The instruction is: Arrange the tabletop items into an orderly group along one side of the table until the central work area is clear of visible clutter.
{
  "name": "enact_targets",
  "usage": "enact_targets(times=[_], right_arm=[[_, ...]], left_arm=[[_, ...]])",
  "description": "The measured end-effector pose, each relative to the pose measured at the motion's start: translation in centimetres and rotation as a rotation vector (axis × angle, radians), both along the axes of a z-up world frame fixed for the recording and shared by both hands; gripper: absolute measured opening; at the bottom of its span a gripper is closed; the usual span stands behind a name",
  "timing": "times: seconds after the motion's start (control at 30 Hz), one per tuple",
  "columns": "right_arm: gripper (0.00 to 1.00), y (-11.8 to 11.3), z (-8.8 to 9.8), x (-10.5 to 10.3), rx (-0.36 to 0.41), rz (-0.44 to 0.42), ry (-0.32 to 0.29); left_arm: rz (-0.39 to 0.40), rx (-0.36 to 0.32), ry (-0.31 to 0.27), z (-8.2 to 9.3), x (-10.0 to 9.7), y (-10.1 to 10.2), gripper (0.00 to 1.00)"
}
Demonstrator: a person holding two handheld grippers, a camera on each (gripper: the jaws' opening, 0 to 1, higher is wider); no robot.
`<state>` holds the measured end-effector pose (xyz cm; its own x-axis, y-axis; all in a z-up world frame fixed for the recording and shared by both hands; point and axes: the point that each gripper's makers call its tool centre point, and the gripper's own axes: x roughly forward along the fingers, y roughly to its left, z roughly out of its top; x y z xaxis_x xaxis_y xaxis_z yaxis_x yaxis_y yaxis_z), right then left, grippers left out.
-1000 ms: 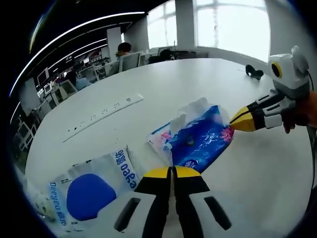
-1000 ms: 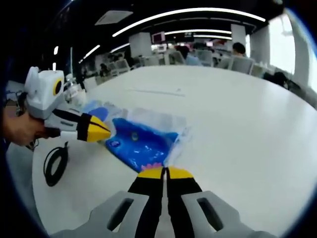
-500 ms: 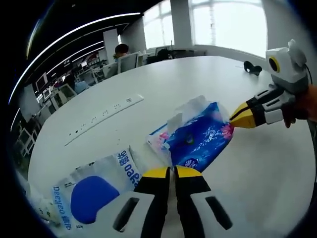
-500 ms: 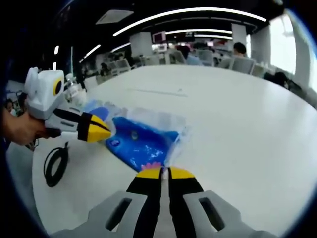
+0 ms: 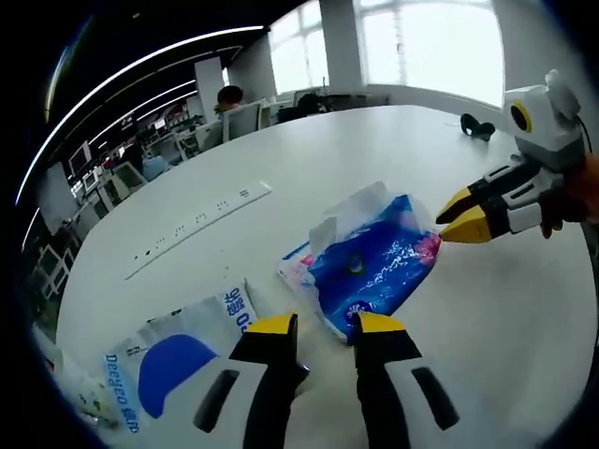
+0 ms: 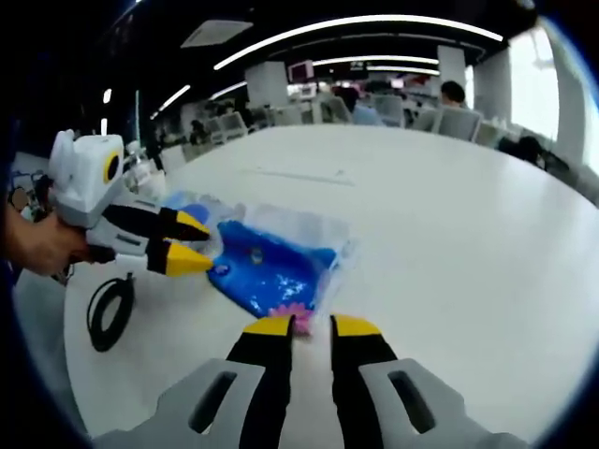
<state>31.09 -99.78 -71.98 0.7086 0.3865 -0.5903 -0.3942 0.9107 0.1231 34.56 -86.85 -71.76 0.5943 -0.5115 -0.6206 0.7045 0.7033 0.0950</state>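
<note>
Blue plastic marks the tissue pack [image 5: 374,267], which lies flat on the white table [image 5: 524,318] between the two grippers, its long axis running roughly from one to the other. The left gripper [image 5: 323,327] has its jaws apart and empty, with the pack's near end directly ahead, just past the tips. The right gripper [image 6: 304,327] also stands parted and empty, the pack's pink-edged end [image 6: 290,311] close before its tips, slightly left of centre. Both look about equally near. A second blue-and-white packet [image 5: 173,360] lies to the left of the left gripper's jaws, and a black cable [image 6: 110,309] lies well left of the right gripper.
</note>
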Motion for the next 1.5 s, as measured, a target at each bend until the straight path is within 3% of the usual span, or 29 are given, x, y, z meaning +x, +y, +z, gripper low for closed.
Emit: enact_targets(times=[0.43, 0.87, 1.5], right_arm=[[0.20, -0.1, 1.7, -0.2, 0.013, -0.021, -0.027], [0.37, 0.8, 3.7, -0.8, 0.020, -0.028, -0.066], [0.47, 2.3, 6.1, -3.4, 0.008, -0.076, -0.097]], left_arm=[[-0.024, -0.024, -0.026, 2.0, -0.5, -0.1, 0.27], [-0.022, -0.056, -0.031, 4.0, -1.1, 0.4, 0.35], [-0.062, -0.077, -0.067, 6.6, -3.3, 1.8, 0.40]])
